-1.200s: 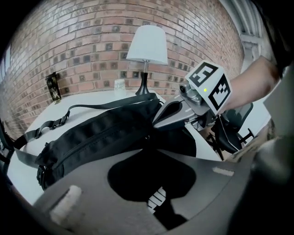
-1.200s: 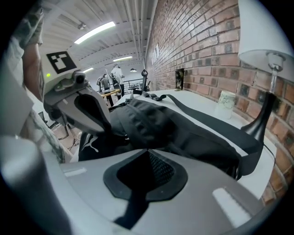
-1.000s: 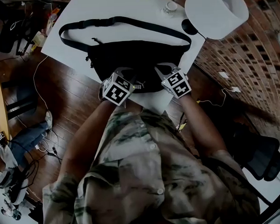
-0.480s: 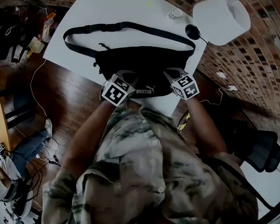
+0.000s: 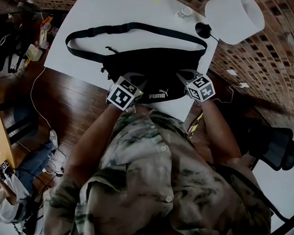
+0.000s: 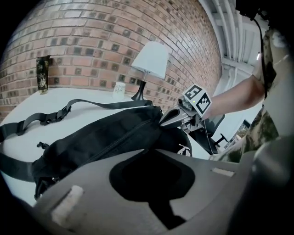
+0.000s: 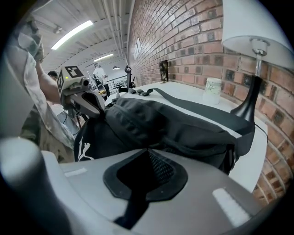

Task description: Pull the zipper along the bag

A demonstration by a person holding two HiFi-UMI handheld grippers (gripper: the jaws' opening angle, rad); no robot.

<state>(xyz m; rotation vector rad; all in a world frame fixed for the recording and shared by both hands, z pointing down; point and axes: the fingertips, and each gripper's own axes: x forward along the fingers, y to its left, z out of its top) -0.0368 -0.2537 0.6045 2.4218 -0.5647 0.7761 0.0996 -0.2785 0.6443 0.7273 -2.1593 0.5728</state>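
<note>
A black waist bag (image 5: 155, 66) with a white logo lies on the white table (image 5: 109, 10), its strap (image 5: 134, 27) looped behind it. My left gripper (image 5: 136, 82) is at the bag's near left end. Its jaws are closing, and they pinch black bag fabric (image 6: 101, 137) at their tips (image 6: 147, 150). The zipper line (image 6: 115, 137) runs along the bag's top towards the right gripper (image 6: 170, 120). My right gripper (image 5: 186, 76) is shut on the bag's near right end (image 7: 147, 119), with fabric showing between its jaws (image 7: 148, 150). Opposite it, the left gripper (image 7: 98, 110) bites the far end.
A white lamp (image 5: 235, 17) on a black base (image 7: 245, 108) and a small cup (image 5: 184, 13) stand at the table's far right by the brick wall. The table's near edge runs just under both grippers. Wooden floor with cables lies to the left.
The right gripper has slid rightward along the bag's near edge, widening the gap between the grippers. The bag's white logo now shows between them. The left gripper kept its place.
</note>
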